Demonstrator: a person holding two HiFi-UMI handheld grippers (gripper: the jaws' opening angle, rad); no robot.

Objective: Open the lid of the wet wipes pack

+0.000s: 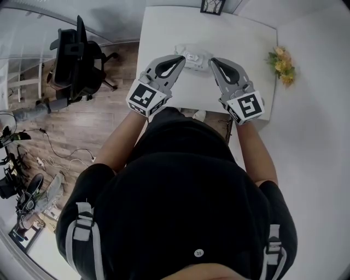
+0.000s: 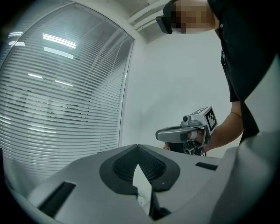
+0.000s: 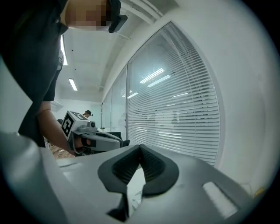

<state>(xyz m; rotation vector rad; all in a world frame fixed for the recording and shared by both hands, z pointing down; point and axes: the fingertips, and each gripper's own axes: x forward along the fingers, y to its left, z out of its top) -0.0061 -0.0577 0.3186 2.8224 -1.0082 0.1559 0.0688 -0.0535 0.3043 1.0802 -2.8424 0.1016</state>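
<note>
The wet wipes pack (image 1: 195, 57), white and crinkled, lies on the white table (image 1: 164, 33) in the head view. My left gripper (image 1: 182, 58) comes at it from the left and its tips sit at the pack's left end. My right gripper (image 1: 213, 61) is at the pack's right end. Both are shut, with the dark ribbed pads meeting at the tips in the left gripper view (image 2: 138, 146) and the right gripper view (image 3: 140, 146). I see nothing pinched at either tip. A sliver of the pack shows low in each jaw gap. Each gripper view also shows the other gripper alongside.
A yellow flower bunch (image 1: 281, 64) sits at the table's right edge and a dark picture frame (image 1: 212, 5) at its far edge. A black office chair (image 1: 76, 57) stands on the wood floor to the left. Window blinds (image 2: 61, 100) lie ahead of the grippers.
</note>
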